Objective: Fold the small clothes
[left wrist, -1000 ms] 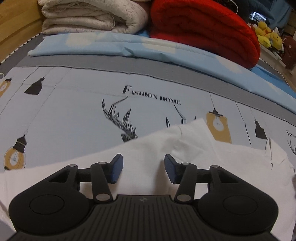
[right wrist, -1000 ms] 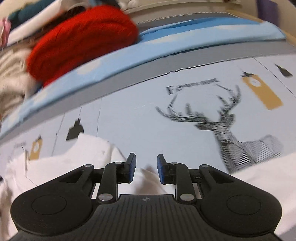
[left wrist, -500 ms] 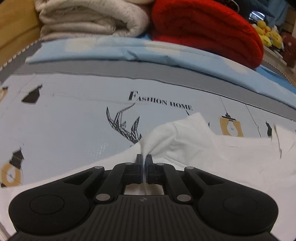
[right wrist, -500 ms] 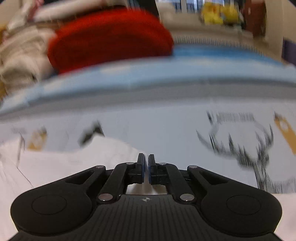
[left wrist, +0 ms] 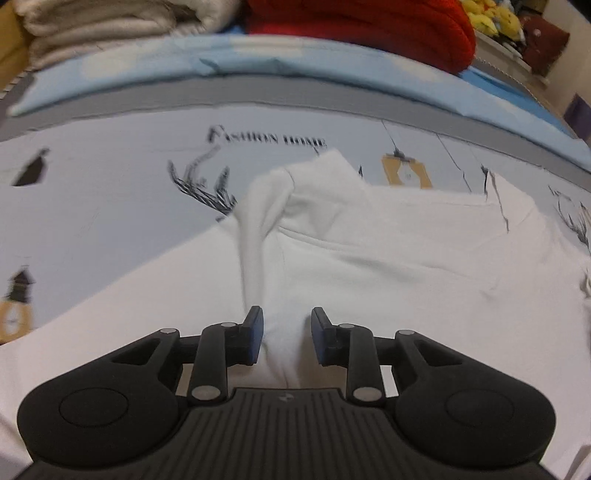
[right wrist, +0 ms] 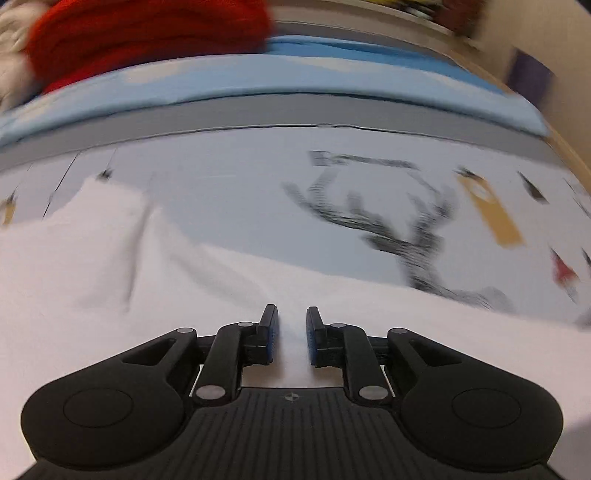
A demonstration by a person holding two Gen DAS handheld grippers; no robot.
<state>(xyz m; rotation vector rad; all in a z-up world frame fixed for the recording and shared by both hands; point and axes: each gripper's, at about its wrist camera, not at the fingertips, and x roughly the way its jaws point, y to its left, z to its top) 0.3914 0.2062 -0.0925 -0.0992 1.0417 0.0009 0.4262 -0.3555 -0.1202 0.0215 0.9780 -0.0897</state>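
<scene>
A white garment (left wrist: 388, 251) lies spread on the printed bed sheet (left wrist: 110, 221). One sleeve (left wrist: 258, 221) is folded in over it, forming a raised ridge that runs down between the jaws of my left gripper (left wrist: 286, 332). Those jaws are opening and the blue pads stand apart from the cloth ridge. In the right wrist view the same white garment (right wrist: 92, 258) fills the lower half. My right gripper (right wrist: 291, 332) hovers low over it, jaws opening, with a low crease of cloth between the pads but not pinched.
A red blanket (left wrist: 369, 22) and a beige quilt (left wrist: 110, 22) are stacked at the back behind a light blue folded sheet (left wrist: 258, 59). Yellow plush toys (left wrist: 491, 18) sit at the far right. Bare sheet with a deer print (right wrist: 406, 229) lies beyond the garment.
Both grippers pinched the white cloth shut half a second ago and have since parted their jaws. The left one drew the sleeve inward, leaving a ridge over the garment.
</scene>
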